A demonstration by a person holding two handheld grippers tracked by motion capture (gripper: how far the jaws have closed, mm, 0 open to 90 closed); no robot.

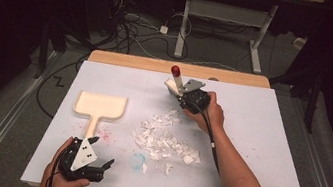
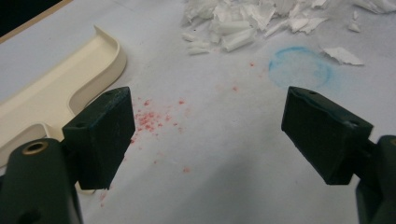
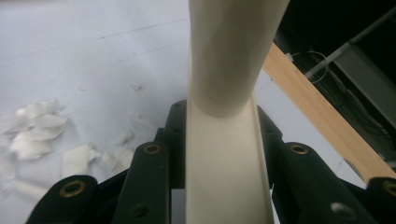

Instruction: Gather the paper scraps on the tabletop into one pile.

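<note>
Bench entry: right tongs (image 1: 179, 89) at 12 o'clock clench a cream brush (image 3: 227, 140) by its handle, poised to sweep paper scraps (image 1: 165, 139) at centre; left tongs (image 1: 102, 163) at 7 o'clock, released, wait beside dustpan (image 1: 100, 106).

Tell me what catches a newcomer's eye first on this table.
A heap of torn white paper scraps lies mid-table. The right gripper, beyond the heap, is shut on a cream brush handle with a red tip. The left gripper hangs open beside a cream dustpan.
</note>
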